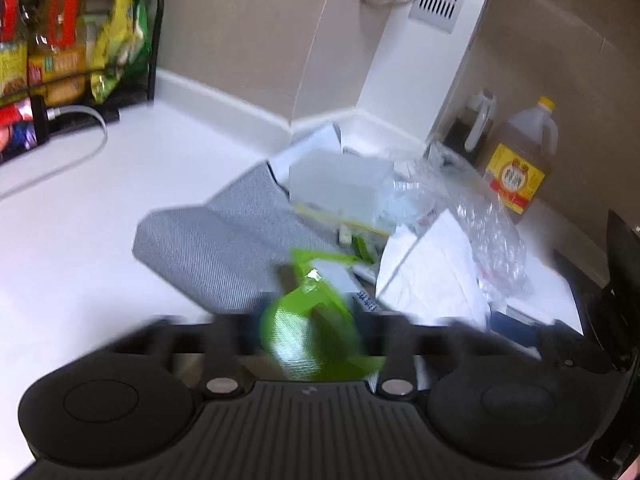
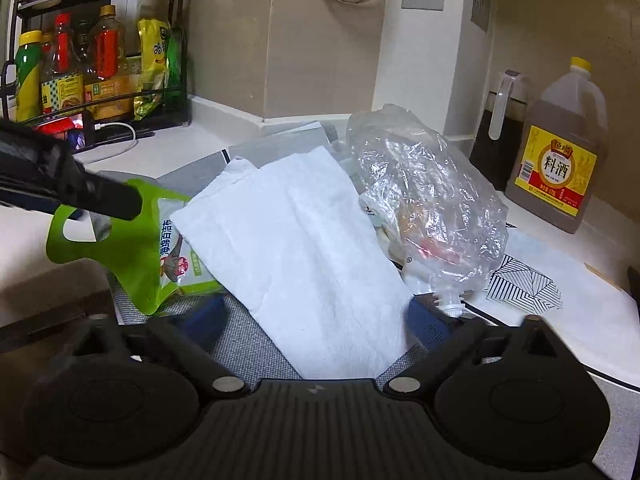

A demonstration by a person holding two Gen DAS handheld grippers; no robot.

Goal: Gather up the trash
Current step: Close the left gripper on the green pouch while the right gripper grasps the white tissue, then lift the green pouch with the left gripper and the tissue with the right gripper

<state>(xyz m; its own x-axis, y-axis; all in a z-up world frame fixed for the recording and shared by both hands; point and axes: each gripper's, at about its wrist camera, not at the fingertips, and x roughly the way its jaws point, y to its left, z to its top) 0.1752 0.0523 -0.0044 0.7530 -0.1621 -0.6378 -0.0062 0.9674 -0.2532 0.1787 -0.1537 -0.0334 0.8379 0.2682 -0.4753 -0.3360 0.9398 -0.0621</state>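
Trash: bright green plastic pouch (image 2: 132, 248) on grey woven mat (image 2: 248, 344) | left gripper (image 2: 120, 200) pinching pouch's top edge | right gripper (image 2: 316, 320) jaws spread around white paper towel (image 2: 296, 248), not pressing it

The left wrist view is motion-blurred: the bright green plastic pouch (image 1: 316, 320) smears between the jaws, its print unreadable there. The white paper towel (image 2: 304, 256) hides the litter beneath. The black wire rack (image 2: 100, 52) is cut off at the frame's left edge.
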